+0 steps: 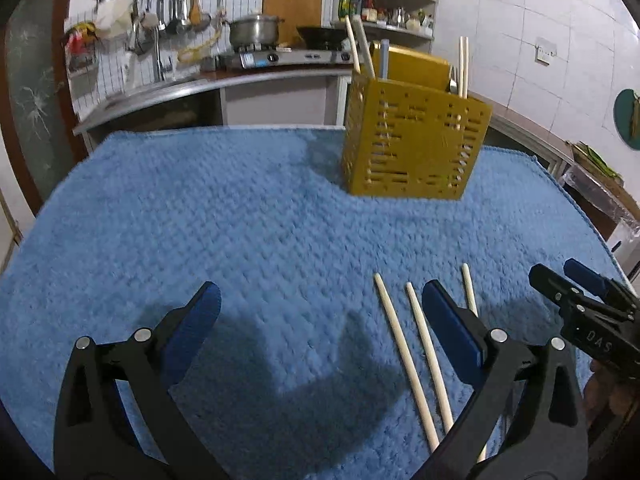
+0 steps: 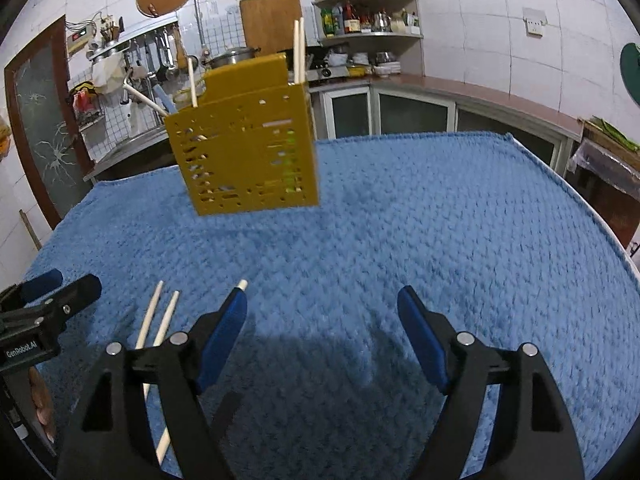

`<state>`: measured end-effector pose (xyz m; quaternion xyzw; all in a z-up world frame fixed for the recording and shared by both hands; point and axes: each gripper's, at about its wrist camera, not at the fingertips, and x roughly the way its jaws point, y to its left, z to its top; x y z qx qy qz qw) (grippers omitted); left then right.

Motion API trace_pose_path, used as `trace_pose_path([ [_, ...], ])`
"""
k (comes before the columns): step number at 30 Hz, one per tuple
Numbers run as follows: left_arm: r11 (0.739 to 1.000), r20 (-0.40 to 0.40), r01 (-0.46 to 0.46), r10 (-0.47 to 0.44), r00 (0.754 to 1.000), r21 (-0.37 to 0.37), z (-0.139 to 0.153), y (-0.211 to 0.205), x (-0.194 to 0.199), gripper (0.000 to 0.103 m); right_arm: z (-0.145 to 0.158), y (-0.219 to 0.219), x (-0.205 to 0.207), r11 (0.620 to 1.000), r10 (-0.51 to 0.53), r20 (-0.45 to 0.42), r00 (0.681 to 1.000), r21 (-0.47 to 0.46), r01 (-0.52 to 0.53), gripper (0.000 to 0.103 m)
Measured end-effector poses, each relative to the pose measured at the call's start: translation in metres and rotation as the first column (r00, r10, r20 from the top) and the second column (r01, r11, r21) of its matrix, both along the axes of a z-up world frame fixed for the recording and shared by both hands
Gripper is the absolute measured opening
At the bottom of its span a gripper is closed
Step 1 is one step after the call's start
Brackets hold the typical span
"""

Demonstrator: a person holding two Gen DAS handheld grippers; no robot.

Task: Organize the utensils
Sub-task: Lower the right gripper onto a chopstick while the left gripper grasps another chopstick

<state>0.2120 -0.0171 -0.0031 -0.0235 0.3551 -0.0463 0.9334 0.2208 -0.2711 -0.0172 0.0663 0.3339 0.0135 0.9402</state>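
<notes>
Blue towel (image 1: 208, 208) covers pretty much the whole table, fuzzy and bare across the middle, so there's lots of room in front of both tools. Its far edge runs just behind the yellow utensil holder (image 1: 412, 144), and its right edge curves off toward the counter.

Going left to right in the left wrist view: the left gripper (image 1: 320, 320) sits over bare towel with its jaws spread wide, nothing between the blue pads. Right next to its right finger, three loose chopsticks (image 1: 404, 352) lie on the towel, roughly parallel, tips pointing away toward the holder. The third one is partly hidden behind that finger. Further right, the right gripper (image 1: 568, 284) pokes in from the edge of the frame.

From the right wrist view, the right gripper (image 2: 322, 308) is also wide open and holding nothing, hovering over empty towel, with the chopsticks off to its left. The holder stands upright near the far edge, well apart from both tools, with a few chopsticks (image 2: 298, 50) already sticking up out of it.
</notes>
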Motion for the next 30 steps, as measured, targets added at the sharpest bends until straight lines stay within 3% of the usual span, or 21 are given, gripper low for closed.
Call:
trace_pose_path([
  [3,0.999,-0.062,0.002,-0.005,0.998,-0.045,-0.006,-0.001,0.008,0.080,0.000,-0.001,0.000,1.000,-0.005,-0.006,1.000,-0.001,0.005,0.076],
  [5,0.998,-0.134,0.015,-0.022,0.991,-0.054,-0.011,-0.006,0.016,0.048,0.000,-0.001,0.000,1.000,-0.005,-0.008,1.000,-0.007,0.005,0.076],
  [7,0.998,-0.184,0.028,-0.039,0.982,-0.062,-0.016,-0.011,0.021,0.035,0.001,-0.003,0.000,1.000,-0.011,-0.008,1.000,-0.004,0.011,0.076],
  [12,0.997,-0.189,0.048,-0.057,0.980,-0.052,-0.019,-0.029,0.022,0.033,0.001,-0.008,0.000,1.000,-0.026,-0.015,1.000,-0.003,0.026,0.076],
  [20,0.996,-0.250,0.090,-0.093,0.964,-0.023,-0.029,-0.050,0.027,0.006,-0.001,-0.016,0.001,0.999,-0.044,-0.030,0.999,0.009,0.045,0.076],
  [30,0.993,-0.258,0.111,-0.115,0.959,-0.030,-0.035,-0.055,0.038,0.006,-0.004,-0.011,0.002,0.999,-0.046,-0.058,0.997,-0.002,0.046,0.076],
])
